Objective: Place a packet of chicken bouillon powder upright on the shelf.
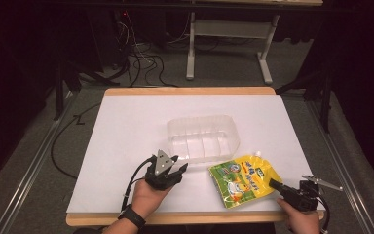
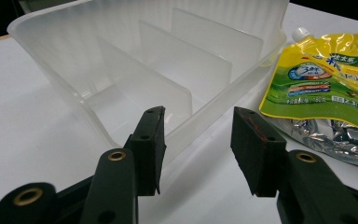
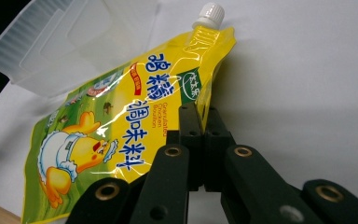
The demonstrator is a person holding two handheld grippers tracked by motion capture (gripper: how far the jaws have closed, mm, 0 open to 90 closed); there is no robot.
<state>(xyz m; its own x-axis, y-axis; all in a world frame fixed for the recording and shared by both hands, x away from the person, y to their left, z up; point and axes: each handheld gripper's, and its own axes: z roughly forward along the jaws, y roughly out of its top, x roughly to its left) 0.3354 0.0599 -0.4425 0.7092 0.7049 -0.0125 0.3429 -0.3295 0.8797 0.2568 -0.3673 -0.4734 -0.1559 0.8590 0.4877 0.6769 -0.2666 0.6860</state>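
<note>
The right claw [image 3: 199, 119] has its jaws pinched together on the edge of the pouch [image 1: 243, 178], a yellow-green spouted pack lying flat on the white surface [image 1: 126, 136] at about 5 o'clock from the bin [image 1: 203, 138]. In the right gripper view the pads meet on the pouch's side seam, below the white cap [image 3: 209, 12], so the step in hand looks like the grasp itself, made but not yet lifted.

The left claw [image 2: 198, 149] stands half wide with nothing between its jaws, just at the bin's near wall at 7 o'clock.

Next, I judge, the pouch must be raised clear of the surface and carried toward 11 o'clock over the bin's rim, then lowered into a compartment between the dividers [image 2: 186, 60]. A thin seam grip may let the floppy pack swing.
</note>
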